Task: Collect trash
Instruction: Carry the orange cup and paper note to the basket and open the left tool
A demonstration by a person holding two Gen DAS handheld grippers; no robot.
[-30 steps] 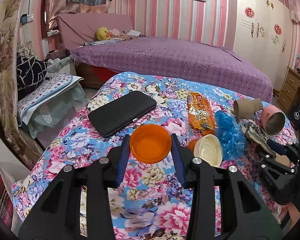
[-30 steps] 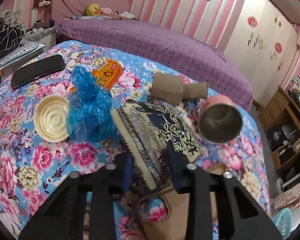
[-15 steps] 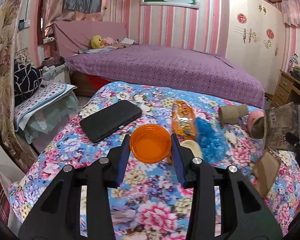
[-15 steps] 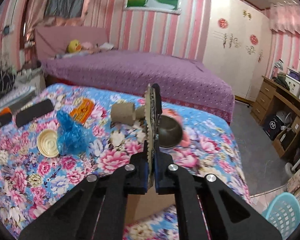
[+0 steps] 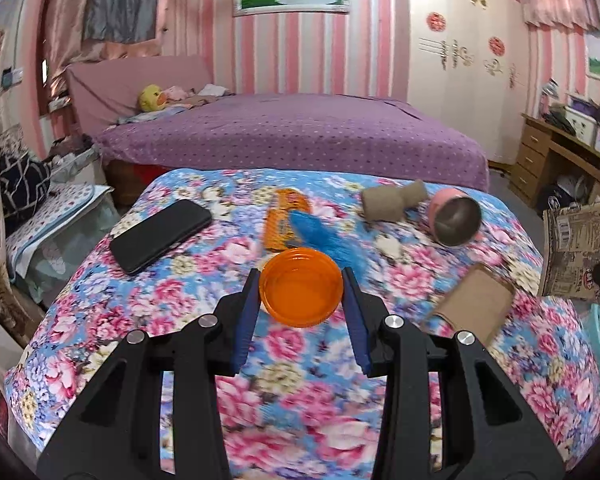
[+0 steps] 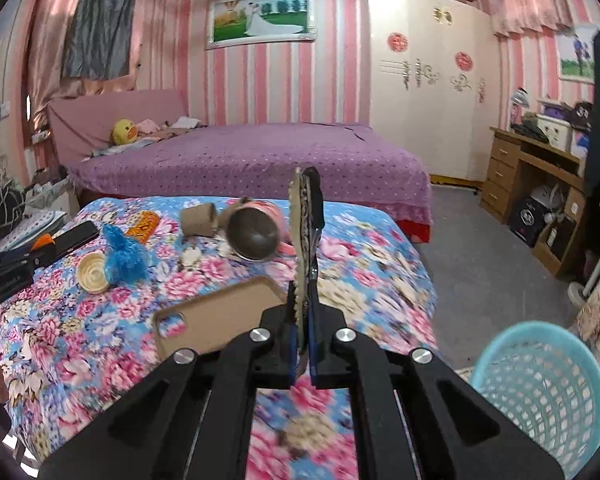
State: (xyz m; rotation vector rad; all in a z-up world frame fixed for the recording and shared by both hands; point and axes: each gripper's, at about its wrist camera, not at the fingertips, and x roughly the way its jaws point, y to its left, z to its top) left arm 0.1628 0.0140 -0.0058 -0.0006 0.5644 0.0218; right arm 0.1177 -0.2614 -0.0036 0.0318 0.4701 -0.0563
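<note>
1. Since the earlier frames, the flat printed wrapper [image 6: 306, 236] has been lifted off the flowered bedspread [image 6: 112, 320] and is now carried clear of it, while the orange lid [image 5: 301, 287] is carried in the left gripper [image 5: 301, 300] as before.
2. The wrapper is seen as a thin, stiff packet with a serrated edge, dark patterned print on one face and a barcode on the other.
3. It is clamped between the fully closed fingers of the right gripper [image 6: 302, 344], its lower end pinched at the pads.
4. Its long axis is held upright, edge-on to the right wrist camera, the free end pointing up.
5. The orange lid, round and shallow, is gripped across its rim by the left gripper's blue pads [image 5: 246, 312].
6. A turquoise basket [image 6: 548, 392] is seen on the floor to the lower right, beside the bed.
</note>
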